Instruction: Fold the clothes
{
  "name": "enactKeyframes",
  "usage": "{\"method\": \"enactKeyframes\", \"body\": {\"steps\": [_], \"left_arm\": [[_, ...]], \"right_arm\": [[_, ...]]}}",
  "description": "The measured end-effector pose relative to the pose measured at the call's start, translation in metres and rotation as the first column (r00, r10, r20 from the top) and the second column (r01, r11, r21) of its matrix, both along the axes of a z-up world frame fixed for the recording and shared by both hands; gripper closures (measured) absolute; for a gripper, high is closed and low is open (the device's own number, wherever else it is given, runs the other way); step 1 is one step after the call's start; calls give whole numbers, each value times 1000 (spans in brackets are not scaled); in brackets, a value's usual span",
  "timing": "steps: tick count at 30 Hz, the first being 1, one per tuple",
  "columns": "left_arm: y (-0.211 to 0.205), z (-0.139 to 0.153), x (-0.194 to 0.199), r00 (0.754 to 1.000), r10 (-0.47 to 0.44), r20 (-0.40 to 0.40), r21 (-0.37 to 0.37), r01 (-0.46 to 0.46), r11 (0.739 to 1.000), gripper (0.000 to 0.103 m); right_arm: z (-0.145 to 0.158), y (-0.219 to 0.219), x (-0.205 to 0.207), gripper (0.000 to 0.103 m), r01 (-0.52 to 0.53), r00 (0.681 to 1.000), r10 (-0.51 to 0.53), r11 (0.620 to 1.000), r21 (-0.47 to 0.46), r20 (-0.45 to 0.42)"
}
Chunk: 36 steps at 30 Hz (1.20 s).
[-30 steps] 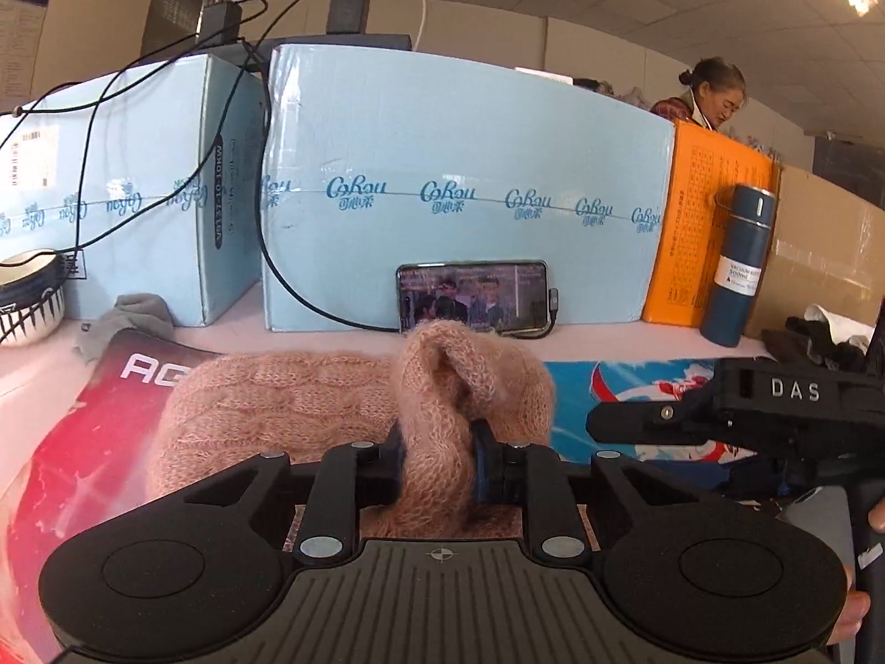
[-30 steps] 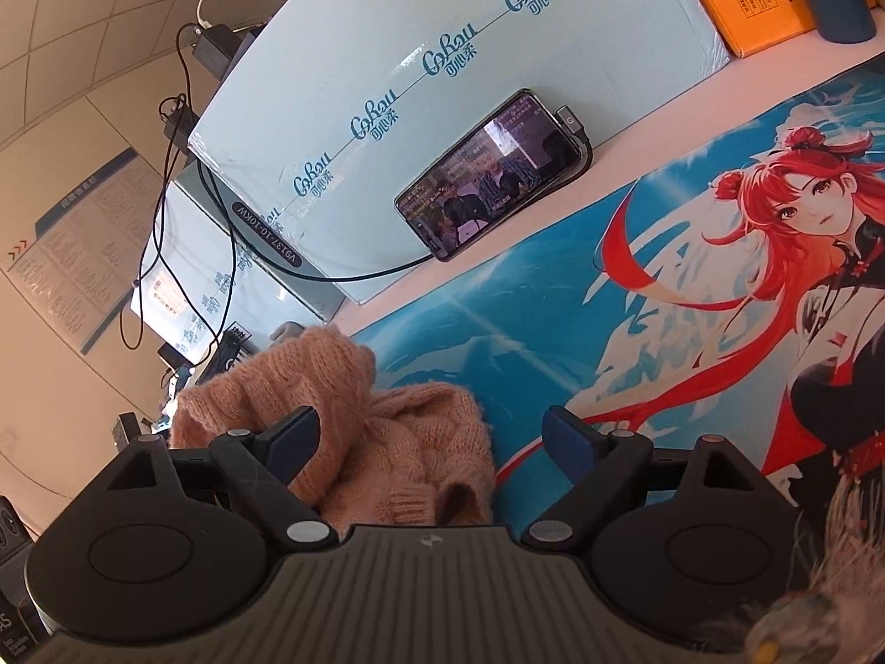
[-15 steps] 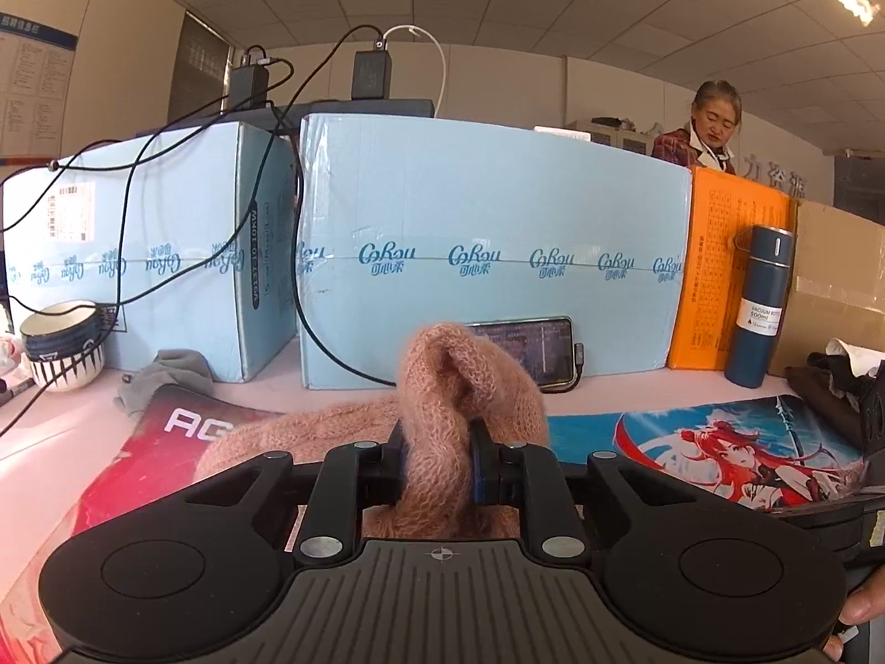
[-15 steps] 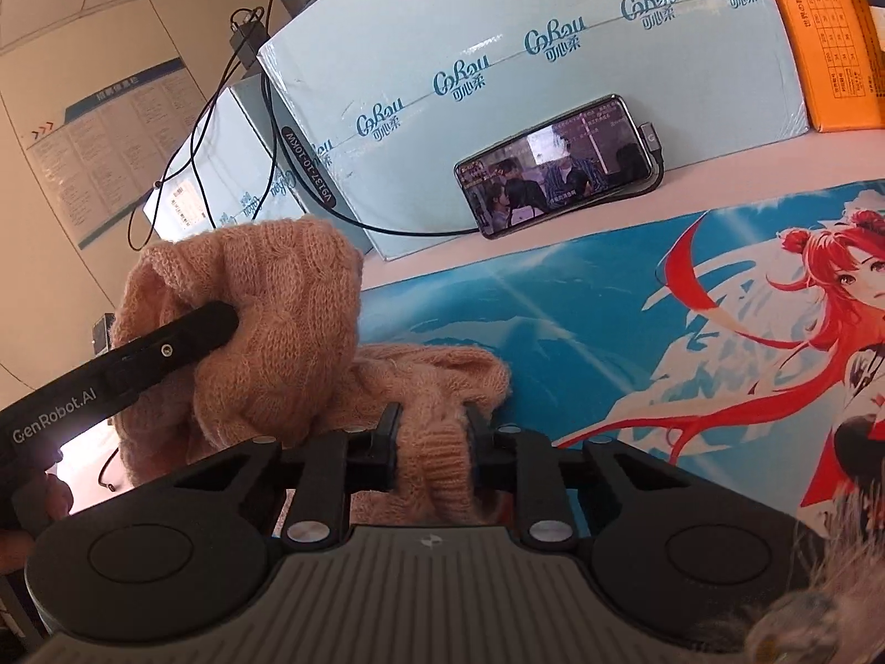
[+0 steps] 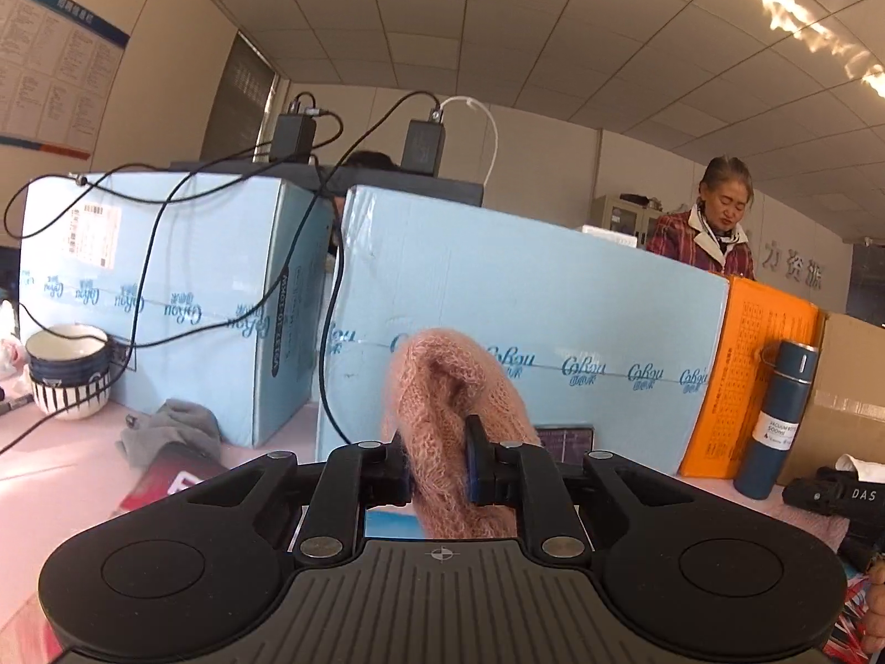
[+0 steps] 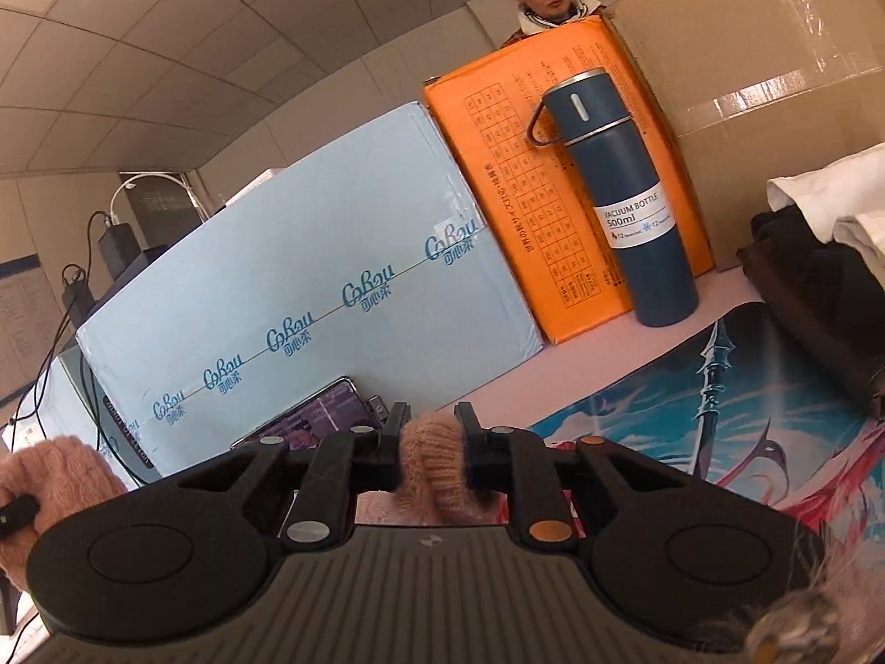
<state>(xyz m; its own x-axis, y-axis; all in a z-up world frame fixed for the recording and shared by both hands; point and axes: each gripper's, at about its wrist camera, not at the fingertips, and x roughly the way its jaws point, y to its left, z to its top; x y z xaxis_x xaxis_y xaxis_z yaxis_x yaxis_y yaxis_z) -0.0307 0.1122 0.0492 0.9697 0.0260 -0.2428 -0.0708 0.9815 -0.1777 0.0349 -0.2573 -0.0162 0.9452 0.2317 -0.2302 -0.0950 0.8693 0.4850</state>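
Over on the left, the left gripper is clamped on a thick bunch of the pink knitted sweater, and it has risen: a second ago the knit lay heaped on the printed desk mat, now the bunch stands up against the pale blue carton with the mat well below. Moving right, the right gripper, gaping wide a second ago, has since closed on a ribbed edge of the same sweater and come up too. So both ends are held aloft, probably to spread or shake the sweater out before laying it flat. The blue vacuum bottle stands far right.
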Motion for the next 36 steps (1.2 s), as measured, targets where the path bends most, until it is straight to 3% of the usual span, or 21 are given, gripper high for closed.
{"method": "enactKeyframes", "body": {"steps": [4,5,6,8,9,10,13,15,17,20,22,25,26,27,28,29,30,36], "left_arm": [[18,-35,3,981,80,-178,2,-81,997,77],[23,-40,2,972,116,-203,22,-114,993,64],[25,-41,0,966,151,-208,52,-144,988,43],[28,-40,-5,956,217,-196,115,-198,973,25],[28,-38,-8,959,219,-180,134,-196,971,23],[28,-35,-11,967,202,-158,146,-179,973,21],[11,-30,-14,991,44,-126,196,-18,980,10],[-6,-32,-11,985,-74,-157,240,111,964,8],[-23,-37,-4,966,-161,-203,250,210,945,8],[-36,-46,15,937,-209,-280,233,277,932,8],[-34,-51,28,928,-192,-320,216,269,939,8],[-23,-58,40,924,-158,-348,169,227,959,12],[-19,-58,39,930,-151,-336,151,212,966,23],[-14,-58,38,935,-145,-324,134,197,971,44],[-9,-57,37,942,-129,-311,117,173,978,56],[-1,-57,36,948,-104,-301,102,141,985,78],[7,-57,36,952,-84,-293,85,114,990,87],[28,-40,26,984,37,-174,100,-20,995,91]], "right_arm": [[-3,5,1,87,-35,999,34,999,-37,-33],[-4,8,2,87,-36,999,34,998,-52,-40],[-4,11,2,87,-37,998,33,997,-67,-48],[-7,13,3,82,-35,997,29,997,-73,-73],[-9,13,4,77,-33,996,26,997,-69,-89],[-11,13,5,59,-30,994,24,997,-65,-105],[-15,15,8,33,-46,988,37,997,-60,-147],[-18,16,11,24,-61,983,50,997,-56,-175],[-21,18,14,22,-76,977,64,996,-53,-202],[-26,21,18,18,-117,964,104,992,-40,-245],[-30,25,22,17,-152,950,134,987,-43,-283],[-32,34,23,17,-205,937,171,975,-85,-305],[-32,37,23,17,-223,933,183,970,-100,-309],[-32,39,23,17,-241,929,196,964,-111,-313],[-32,42,22,18,-255,927,204,958,-130,-315],[-32,45,21,21,-265,927,205,951,-159,-315],[-31,48,20,29,-267,928,201,946,-184,-313],[-30,54,17,69,-296,930,223,926,-233,-293]]}}
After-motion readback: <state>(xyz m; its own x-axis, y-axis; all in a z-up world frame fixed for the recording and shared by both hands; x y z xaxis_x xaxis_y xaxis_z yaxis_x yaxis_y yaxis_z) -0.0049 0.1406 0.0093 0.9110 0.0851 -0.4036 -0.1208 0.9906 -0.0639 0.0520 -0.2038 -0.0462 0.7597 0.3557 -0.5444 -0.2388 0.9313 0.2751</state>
